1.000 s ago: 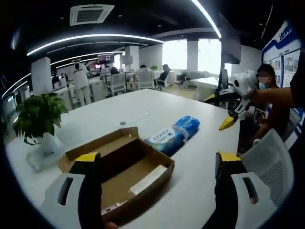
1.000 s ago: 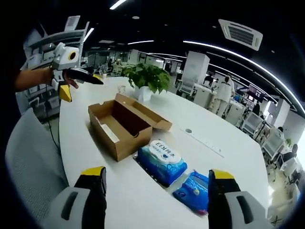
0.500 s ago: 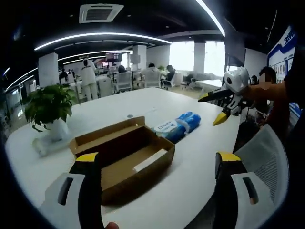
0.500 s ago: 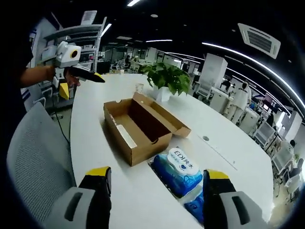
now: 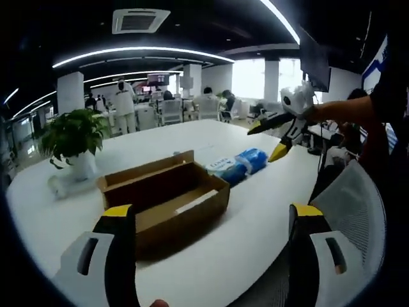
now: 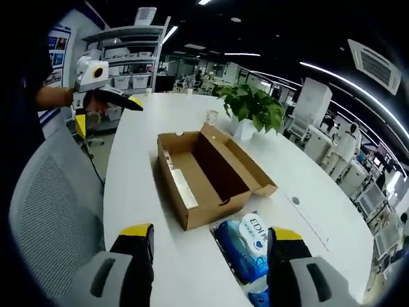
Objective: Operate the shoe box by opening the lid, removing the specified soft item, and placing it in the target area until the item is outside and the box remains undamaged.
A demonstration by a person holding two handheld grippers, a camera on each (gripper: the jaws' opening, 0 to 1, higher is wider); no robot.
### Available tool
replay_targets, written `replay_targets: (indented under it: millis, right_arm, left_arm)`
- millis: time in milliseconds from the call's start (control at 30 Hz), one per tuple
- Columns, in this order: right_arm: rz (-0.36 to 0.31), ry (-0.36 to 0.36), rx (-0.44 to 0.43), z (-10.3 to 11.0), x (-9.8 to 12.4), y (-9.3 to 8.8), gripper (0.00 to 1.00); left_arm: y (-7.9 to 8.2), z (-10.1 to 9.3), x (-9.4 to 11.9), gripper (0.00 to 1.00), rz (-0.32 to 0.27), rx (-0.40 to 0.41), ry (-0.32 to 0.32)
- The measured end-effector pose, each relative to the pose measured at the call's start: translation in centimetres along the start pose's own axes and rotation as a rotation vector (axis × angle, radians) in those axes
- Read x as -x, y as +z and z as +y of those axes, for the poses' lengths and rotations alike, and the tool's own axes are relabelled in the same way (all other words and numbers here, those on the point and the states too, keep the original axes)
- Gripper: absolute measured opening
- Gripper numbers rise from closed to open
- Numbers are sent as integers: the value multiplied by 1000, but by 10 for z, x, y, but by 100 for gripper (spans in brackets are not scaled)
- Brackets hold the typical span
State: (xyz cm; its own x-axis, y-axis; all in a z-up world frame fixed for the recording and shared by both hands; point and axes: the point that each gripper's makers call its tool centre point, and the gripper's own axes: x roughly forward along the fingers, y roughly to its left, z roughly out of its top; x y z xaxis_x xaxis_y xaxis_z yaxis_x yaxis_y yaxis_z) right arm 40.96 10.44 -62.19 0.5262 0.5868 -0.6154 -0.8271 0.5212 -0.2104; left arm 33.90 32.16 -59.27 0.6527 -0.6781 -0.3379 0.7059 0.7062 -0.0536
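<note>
Right gripper view: box (image 6: 208, 173) open, wipes (image 6: 247, 246) out just ahead of the spread, empty fingers (image 6: 134, 240), so the task looks done; next, simply withdraw.

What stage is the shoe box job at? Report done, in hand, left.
Done: the brown cardboard shoe box stands open on the white table, and two blue soft wipe packs lie outside beside it. In hand: nothing; the left gripper and right gripper are open, off the table. Left: apparently little; box looks undamaged.
</note>
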Motion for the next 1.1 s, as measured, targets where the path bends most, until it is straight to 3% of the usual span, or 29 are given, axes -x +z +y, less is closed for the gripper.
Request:
replay_targets:
  millis: [467, 833, 1100]
  right_arm:
    - [14, 88, 79, -2, -32, 13, 62]
    - [24, 130, 131, -3, -47, 21, 61]
    - [54, 162, 166, -1, -59, 20, 60]
  left_arm:
    - [-34, -14, 8, 99, 22, -25, 28]
    - [-51, -26, 5, 98, 15, -26, 38]
    - [-47, -28, 6, 97, 14, -32, 43]
